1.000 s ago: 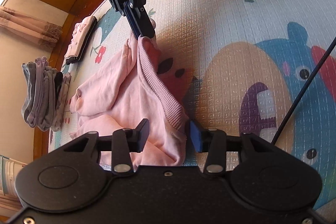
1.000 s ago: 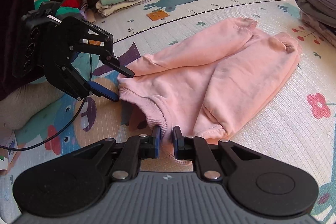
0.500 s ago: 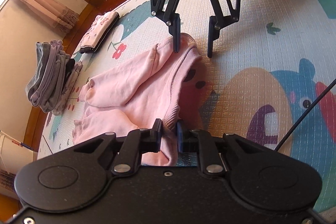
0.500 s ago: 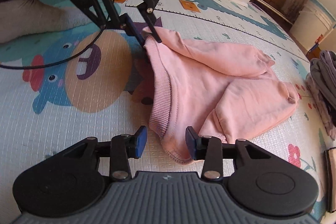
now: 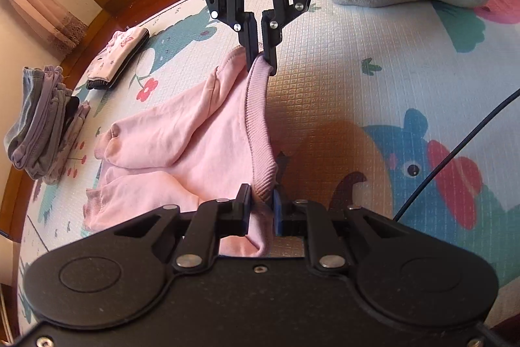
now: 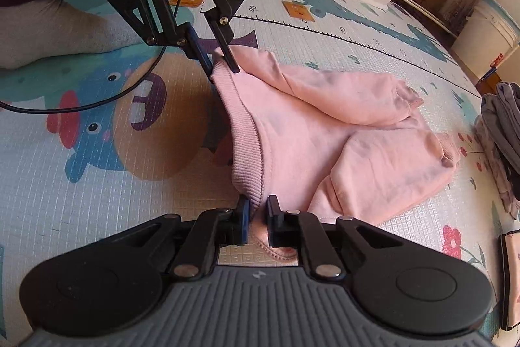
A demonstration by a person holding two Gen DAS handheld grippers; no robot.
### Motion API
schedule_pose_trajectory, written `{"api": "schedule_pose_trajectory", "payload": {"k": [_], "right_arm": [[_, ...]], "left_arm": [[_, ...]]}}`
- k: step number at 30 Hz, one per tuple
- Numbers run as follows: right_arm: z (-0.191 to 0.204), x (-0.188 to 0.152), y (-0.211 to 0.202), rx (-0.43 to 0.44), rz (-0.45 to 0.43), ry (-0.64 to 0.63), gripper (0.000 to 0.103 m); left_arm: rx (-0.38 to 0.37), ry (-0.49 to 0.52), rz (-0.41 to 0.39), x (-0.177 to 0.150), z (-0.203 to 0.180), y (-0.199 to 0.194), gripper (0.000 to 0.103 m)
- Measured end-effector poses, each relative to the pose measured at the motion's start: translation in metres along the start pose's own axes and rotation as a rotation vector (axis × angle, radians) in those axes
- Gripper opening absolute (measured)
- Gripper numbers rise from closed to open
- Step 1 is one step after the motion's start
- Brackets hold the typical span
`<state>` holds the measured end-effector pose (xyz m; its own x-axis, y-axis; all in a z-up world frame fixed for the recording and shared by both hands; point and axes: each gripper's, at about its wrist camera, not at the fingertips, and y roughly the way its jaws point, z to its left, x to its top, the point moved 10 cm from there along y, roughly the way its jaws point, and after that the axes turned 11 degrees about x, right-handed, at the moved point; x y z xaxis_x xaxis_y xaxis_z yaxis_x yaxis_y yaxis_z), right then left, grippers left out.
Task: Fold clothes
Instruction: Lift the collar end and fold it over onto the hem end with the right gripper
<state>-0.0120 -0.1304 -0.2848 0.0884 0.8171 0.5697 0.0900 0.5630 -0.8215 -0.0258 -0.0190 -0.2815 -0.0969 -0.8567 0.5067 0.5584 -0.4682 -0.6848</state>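
My left tool (image 5: 262,206) and right tool (image 6: 258,213), its jaws just closed, each clamp the pink garment's (image 6: 325,132) ribbed waistband (image 5: 258,126). No fold made yet; other piles (image 5: 42,126) lie folded on the mat (image 5: 373,31).

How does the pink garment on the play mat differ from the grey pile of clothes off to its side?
Colour: the pink garment is pale pink all over, while the grey pile is grey and mauve.
Number: the pink garment is a single piece, and the grey pile is several pieces.
Pose: the pink garment is spread out and rumpled, with its ribbed edge lifted off the play mat, while the grey pile is folded and stacked.
Both are soft clothing.
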Motion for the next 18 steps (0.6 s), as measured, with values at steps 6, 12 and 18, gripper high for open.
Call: {"api": "schedule_pose_trajectory", "payload": {"k": [6,12,18], "right_arm": [[-0.004,0.022,-0.041,0.113,-0.065,0.081,0.013],[-0.055,0.050,-0.080,0.093,-0.160,0.180,0.013],[-0.130,0.069,-0.091,0.072,-0.228,0.282,0.013]], "left_arm": [[-0.056,-0.111,-0.033,0.014,0.033,-0.025,0.012],[-0.004,-0.262,-0.070,0.023,0.103,-0.030,0.012],[0.001,-0.459,-0.098,0.012,0.179,0.000,0.012]]}}
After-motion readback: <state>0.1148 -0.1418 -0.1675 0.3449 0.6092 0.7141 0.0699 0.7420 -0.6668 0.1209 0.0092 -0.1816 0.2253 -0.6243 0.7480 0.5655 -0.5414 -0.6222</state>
